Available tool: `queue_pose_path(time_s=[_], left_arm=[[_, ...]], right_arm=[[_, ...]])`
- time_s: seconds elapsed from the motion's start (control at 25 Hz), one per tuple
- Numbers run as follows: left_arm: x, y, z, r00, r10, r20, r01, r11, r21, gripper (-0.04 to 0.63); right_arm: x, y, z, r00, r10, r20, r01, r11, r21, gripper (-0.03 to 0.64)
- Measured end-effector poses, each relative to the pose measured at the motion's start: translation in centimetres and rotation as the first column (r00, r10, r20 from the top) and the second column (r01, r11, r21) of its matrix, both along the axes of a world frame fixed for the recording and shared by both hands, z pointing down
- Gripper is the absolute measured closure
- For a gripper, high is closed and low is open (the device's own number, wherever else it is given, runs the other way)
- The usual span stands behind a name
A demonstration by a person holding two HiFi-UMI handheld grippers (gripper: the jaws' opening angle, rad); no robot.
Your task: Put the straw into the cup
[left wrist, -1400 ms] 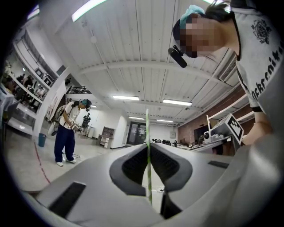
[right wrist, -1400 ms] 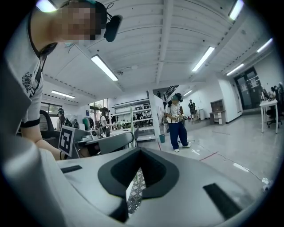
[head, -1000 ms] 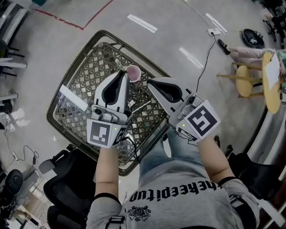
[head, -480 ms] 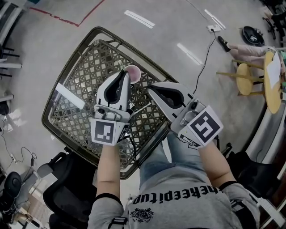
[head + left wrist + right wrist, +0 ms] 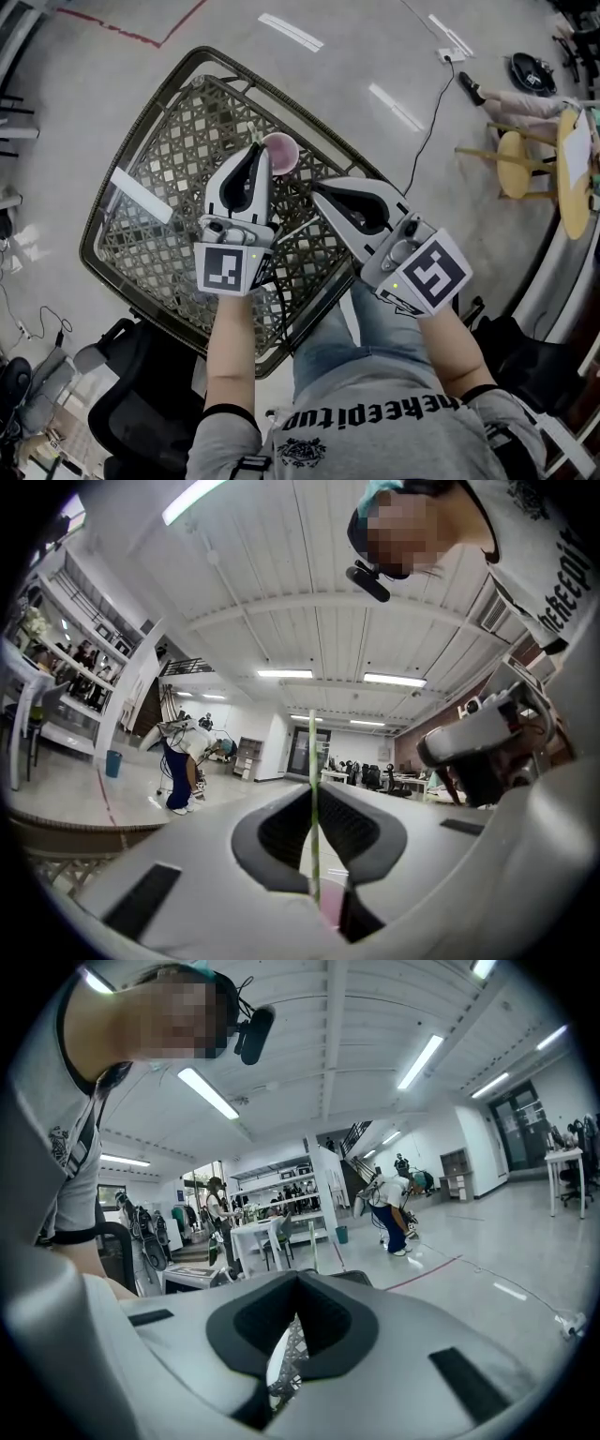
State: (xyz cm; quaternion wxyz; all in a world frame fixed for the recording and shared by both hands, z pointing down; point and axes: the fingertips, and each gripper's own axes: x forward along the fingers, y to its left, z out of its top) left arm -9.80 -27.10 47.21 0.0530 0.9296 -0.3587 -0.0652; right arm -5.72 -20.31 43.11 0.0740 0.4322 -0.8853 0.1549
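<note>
One pink cup (image 5: 281,150), one straw (image 5: 313,761), one white strip (image 5: 141,194), one woven tabletop (image 5: 141,122); two grippers: left gripper (image 5: 255,152), right gripper (image 5: 315,187).

Woven lattice table (image 5: 159,187) seen from above on a grey floor. A white strip (image 5: 141,195) lies on its left part. Below the table is a black office chair (image 5: 136,412), to its right a wooden stool (image 5: 514,169), and beyond its upper-right edge a power strip (image 5: 448,55). A red floor line (image 5: 122,33) runs above its left side.
</note>
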Motion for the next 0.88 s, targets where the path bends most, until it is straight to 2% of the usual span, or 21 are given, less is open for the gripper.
queue_pose_path(time_s=[0.16,0.4,0.52,0.68,0.88], left_arm=[[0.0,0.1,1.8,0.998,0.012,0.057,-0.012,1.0,-0.008,0.543],[-0.2,-0.2,3.1,0.997,-0.023,0.073,0.025,0.999,-0.02,0.541],[-0.2,-0.4,3.3,0.998,-0.049,0.049,0.051,0.998,-0.031,0.54],[-0.1,-0.1,4.3,0.994,-0.027,0.109,0.03,0.999,-0.028,0.524],[-0.2,0.2,4.9,0.992,-0.03,0.12,0.037,0.998,-0.055,0.517]], right_arm=[[-0.1,0.0,0.6,1.0,0.0,-0.002,0.0,1.0,-0.008,0.604],[-0.2,0.0,1.0,1.0,0.0,-0.006,0.0,1.0,-0.014,0.603],[-0.1,0.0,1.0,1.0,0.001,-0.009,-0.001,1.0,-0.017,0.603],[0.0,0.0,0.9,1.0,-0.002,-0.011,0.002,1.0,-0.016,0.603],[0.1,0.0,0.9,1.0,-0.004,-0.007,0.004,1.0,-0.014,0.603]])
